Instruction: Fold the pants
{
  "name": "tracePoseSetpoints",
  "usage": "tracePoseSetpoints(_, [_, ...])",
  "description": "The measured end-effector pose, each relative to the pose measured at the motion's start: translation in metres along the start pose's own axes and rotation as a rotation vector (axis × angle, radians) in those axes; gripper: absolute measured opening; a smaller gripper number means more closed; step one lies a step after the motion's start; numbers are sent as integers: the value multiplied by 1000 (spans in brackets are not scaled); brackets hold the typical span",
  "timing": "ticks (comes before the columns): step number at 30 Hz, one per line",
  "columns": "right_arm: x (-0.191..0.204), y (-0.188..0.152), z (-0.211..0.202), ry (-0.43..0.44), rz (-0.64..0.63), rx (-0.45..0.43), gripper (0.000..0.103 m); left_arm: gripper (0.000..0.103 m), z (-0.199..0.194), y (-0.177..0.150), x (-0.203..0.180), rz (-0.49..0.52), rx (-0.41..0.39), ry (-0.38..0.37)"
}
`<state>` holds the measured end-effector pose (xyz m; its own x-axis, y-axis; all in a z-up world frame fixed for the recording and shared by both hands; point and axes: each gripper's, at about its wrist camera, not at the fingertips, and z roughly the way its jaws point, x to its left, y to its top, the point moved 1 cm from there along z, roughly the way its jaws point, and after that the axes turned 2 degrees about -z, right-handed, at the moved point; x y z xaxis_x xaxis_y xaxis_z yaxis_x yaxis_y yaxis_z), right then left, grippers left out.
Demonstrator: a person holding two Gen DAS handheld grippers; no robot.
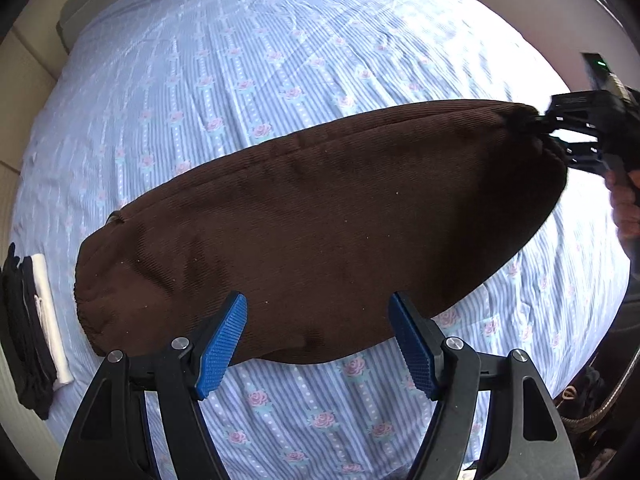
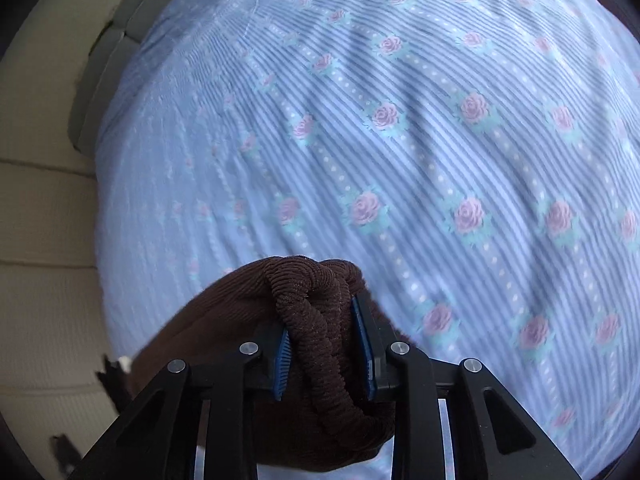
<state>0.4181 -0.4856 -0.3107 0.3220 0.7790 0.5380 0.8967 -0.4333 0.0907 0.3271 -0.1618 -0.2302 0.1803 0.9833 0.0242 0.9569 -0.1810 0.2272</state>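
Brown corduroy pants (image 1: 320, 216) lie folded in a long band across the flowered bed sheet (image 1: 248, 80). My left gripper (image 1: 318, 340) is open just above the near edge of the pants, with nothing between its blue pads (image 1: 222, 344). My right gripper (image 1: 560, 136) is shut on the far right end of the pants. In the right wrist view the gripper (image 2: 324, 344) pinches the bunched elastic waistband (image 2: 316, 320), held a little above the sheet (image 2: 440, 140).
A stack of folded black and white clothes (image 1: 34, 328) lies at the left edge of the bed. A beige wall or headboard (image 2: 44, 220) runs along the bed's left side. A brown bag with a strap (image 1: 592, 400) sits at lower right.
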Motion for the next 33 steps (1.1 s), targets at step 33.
tracePoseSetpoints(33, [398, -216, 65, 11, -305, 133, 29, 72, -103, -105, 294, -382, -217, 33])
